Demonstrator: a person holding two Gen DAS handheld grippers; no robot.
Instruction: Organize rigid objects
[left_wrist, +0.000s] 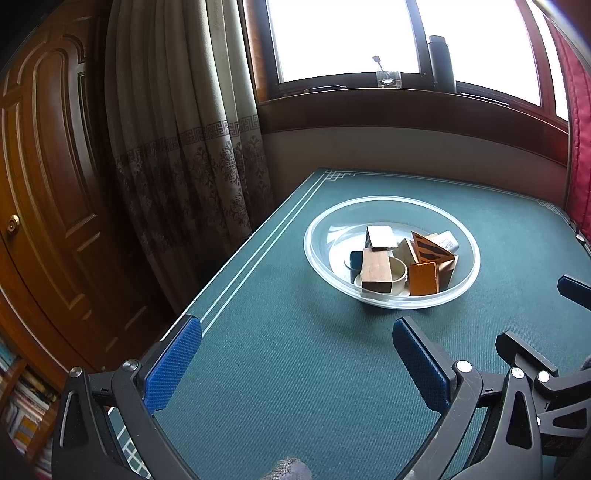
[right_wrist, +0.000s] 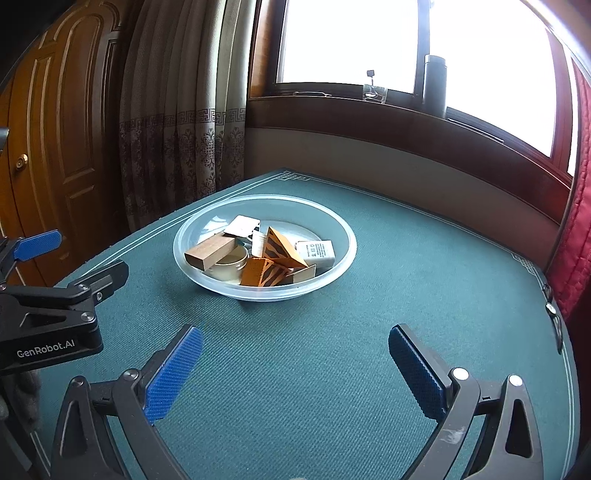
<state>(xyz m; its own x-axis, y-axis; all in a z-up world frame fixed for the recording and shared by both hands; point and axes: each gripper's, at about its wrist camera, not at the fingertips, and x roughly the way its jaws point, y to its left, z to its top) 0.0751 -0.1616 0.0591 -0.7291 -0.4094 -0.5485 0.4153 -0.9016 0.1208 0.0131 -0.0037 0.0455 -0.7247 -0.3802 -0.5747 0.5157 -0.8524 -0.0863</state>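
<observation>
- In the lower part of the left wrist view, the left gripper (left_wrist: 297, 363) hung over the green table cover (left_wrist: 280, 387) with its blue-padded fingers spread wide and nothing between them.
- The right gripper (right_wrist: 295, 369) sat likewise at the bottom of its own view, fingers apart and empty, above bare cloth.
- Past both pairs of fingers, toward the middle of each frame, a clear plastic bowl (right_wrist: 343, 258) rested on the cloth, well apart from either gripper.
- Inside the bowl lay a heap of hard pieces: a brown wooden block (left_wrist: 376, 275) leaning over a round cream tin (left_wrist: 399, 275), an orange block (left_wrist: 424, 278), a striped orange wedge (right_wrist: 280, 245) and a small white labelled box (right_wrist: 316, 252).
- At the upper left of both frames hung a patterned curtain (left_wrist: 184, 147) beside a wooden door (left_wrist: 48, 184).
- Along the top, a dark flask (left_wrist: 440, 59) and a glass (left_wrist: 388, 79) stood on the window sill.
</observation>
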